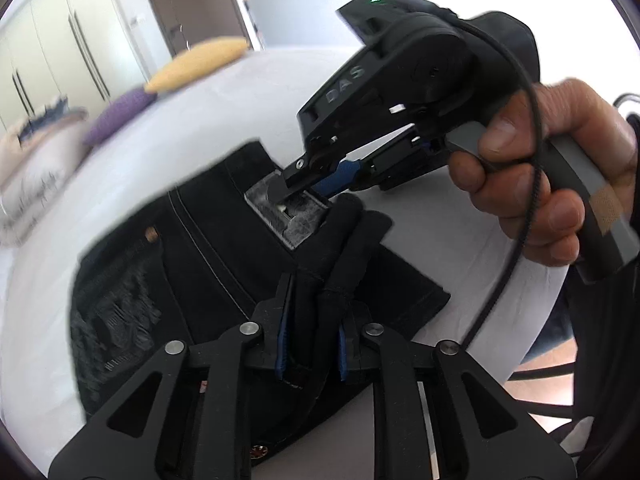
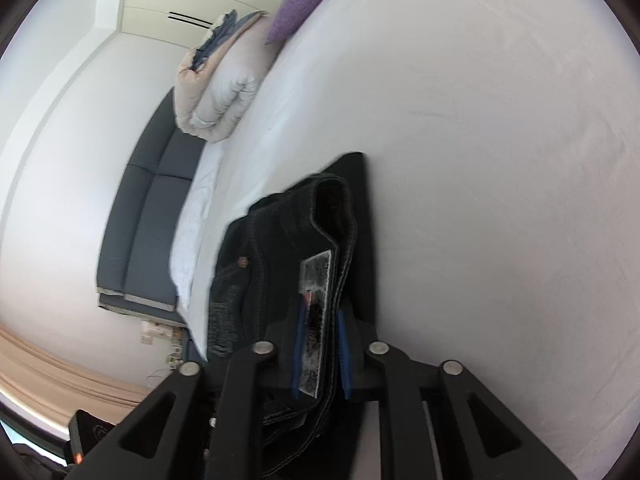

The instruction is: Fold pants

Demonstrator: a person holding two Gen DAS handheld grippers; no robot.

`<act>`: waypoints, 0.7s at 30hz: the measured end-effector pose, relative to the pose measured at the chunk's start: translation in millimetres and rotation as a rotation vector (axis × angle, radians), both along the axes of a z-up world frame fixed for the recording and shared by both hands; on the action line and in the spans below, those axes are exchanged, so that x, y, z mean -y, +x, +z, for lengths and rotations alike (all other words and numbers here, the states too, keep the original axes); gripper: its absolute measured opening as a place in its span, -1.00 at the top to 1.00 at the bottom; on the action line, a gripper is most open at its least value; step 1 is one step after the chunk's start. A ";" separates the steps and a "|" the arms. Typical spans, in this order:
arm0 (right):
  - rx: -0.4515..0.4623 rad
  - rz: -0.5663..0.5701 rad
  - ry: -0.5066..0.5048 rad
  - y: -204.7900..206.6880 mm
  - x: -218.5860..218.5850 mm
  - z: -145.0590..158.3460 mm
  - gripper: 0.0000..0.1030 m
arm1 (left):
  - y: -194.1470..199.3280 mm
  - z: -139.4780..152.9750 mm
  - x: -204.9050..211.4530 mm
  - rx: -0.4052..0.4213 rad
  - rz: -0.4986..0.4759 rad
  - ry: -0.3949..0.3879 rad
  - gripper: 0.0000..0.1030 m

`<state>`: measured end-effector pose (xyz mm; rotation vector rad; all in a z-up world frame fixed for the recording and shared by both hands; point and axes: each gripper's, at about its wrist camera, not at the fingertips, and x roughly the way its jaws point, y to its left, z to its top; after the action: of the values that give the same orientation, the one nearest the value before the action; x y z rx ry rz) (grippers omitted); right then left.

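We hold the pants [image 1: 224, 264] on both sides of their label [image 1: 286, 210], left gripper [image 1: 312, 344] clamped nearer us, right gripper [image 1: 290, 192] pinching the waistband by it

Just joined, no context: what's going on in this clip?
A person is folding black pants on a white bed with two handheld grippers. The left gripper is closed on a bunched fold of fabric. The right gripper pinches the waistband at the grey label. Both hold the pants partly lifted and doubled over; the fold is not yet laid flat.
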<state>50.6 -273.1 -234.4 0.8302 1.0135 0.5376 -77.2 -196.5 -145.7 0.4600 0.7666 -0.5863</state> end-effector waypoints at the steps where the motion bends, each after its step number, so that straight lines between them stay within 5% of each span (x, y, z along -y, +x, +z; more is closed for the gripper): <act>1: 0.012 0.002 0.005 -0.7 0.5 -1.0 0.67 | 7.4 2.8 -2.8 -0.026 0.014 -0.028 0.61; 5: 0.030 0.000 -0.010 -6.5 1.3 6.2 0.48 | 22.6 18.1 -27.4 -0.162 0.042 -0.155 0.35; 7: 0.035 -0.007 -0.048 -11.9 2.4 15.9 0.34 | 22.7 30.5 -51.1 -0.203 0.056 -0.235 -0.35; 8: 0.038 -0.025 -0.085 -14.9 3.9 22.5 0.18 | 19.4 39.7 -65.4 -0.203 0.071 -0.283 -0.40; 11: 0.064 -0.038 -0.148 -23.8 3.9 40.8 0.12 | 18.7 58.9 -103.6 -0.207 0.097 -0.383 -0.42; 14: 0.108 0.000 -0.139 -25.4 -10.1 58.5 0.51 | 49.1 61.8 -142.0 -0.184 0.187 -0.410 -0.42; 17: 0.128 0.074 -0.148 -20.3 -38.2 68.6 0.54 | 90.8 45.1 -172.4 -0.226 0.265 -0.444 -0.42; 21: 0.037 0.084 -0.197 -10.0 -51.7 44.7 0.71 | 162.0 13.1 -200.3 -0.255 0.363 -0.306 -0.14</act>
<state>40.6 -221.4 -189.6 0.6029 1.0526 0.5137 84.8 3.8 -132.6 -0.0411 0.9583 -0.4143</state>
